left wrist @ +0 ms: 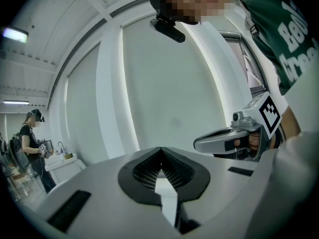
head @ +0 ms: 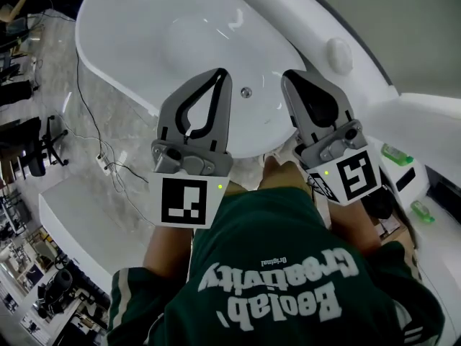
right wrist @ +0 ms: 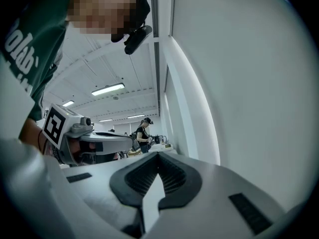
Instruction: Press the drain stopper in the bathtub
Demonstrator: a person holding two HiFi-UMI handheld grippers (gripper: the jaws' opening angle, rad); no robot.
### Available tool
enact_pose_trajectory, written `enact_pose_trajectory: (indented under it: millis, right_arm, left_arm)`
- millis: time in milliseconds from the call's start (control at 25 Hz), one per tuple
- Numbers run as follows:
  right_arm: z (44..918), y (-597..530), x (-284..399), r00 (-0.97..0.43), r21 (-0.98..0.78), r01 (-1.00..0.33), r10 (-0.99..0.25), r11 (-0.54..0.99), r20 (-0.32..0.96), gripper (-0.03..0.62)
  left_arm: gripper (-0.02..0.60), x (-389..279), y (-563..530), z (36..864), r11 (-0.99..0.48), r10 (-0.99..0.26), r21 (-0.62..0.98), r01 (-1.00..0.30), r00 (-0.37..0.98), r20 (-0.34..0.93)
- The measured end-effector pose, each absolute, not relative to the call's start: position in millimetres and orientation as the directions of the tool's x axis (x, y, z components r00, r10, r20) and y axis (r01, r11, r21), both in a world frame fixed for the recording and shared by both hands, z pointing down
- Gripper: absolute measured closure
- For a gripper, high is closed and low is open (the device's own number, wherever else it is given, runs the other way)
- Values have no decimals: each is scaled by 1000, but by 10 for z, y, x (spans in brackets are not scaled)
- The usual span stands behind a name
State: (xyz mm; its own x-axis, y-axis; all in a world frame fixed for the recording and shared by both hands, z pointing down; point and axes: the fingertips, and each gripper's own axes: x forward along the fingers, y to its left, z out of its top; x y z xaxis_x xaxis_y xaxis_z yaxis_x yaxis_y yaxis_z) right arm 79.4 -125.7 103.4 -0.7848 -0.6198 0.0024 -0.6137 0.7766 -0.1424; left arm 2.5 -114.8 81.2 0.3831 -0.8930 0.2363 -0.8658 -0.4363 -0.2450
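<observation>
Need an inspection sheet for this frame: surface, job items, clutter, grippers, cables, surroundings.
Surface: white tub, bare inside.
Job's things: stopper on the tub floor, untouched.
Clutter: two green bottles on the ledge at right.
Grippers: left gripper and right gripper both shut, empty, above the tub.
Cables: black cable and power strip on the floor beside the tub.
Surroundings: marble floor; another person far off.

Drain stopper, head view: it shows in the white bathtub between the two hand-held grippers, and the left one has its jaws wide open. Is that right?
No. The left hand-held gripper is shut, its jaw tips meeting on nothing, as the left gripper view shows. The drain stopper does show in the bathtub between it and the right hand-held gripper.
</observation>
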Motion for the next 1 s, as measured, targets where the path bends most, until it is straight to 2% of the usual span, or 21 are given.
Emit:
enact_pose_trajectory:
  millis: [240, 480, 680, 840, 1000]
  right_arm:
    - [1257, -1260, 496, -750, -126, -660, -659, 740, 61, 582]
    - [1570, -1174, -64, -676, -108, -737, -724, 668, 136, 582]
    - [2010, -1250, -53, -618, -80, -785, -766, 615, 176, 582]
    - [2476, -1325, 138, -626, -153, -779, -751, 608, 209, 582]
    - [2831, -1450, 279, -658, -146, -752, -716, 643, 233, 582]
  left_arm:
    - [577, -300, -1196, 950, -477, -874, -210, -853, 436, 213]
    - [577, -842, -1271, 1274, -566, -818, -189, -802, 520, 245]
    - [577, -945, -1432, 1757, -593, -791, -87, -801, 558, 251]
    - [577, -865, -1523, 2199, -542, -815, -40, -840, 513, 271]
    - [577, -778, -1591, 2621, -473, -849, -53, -879, 439, 295]
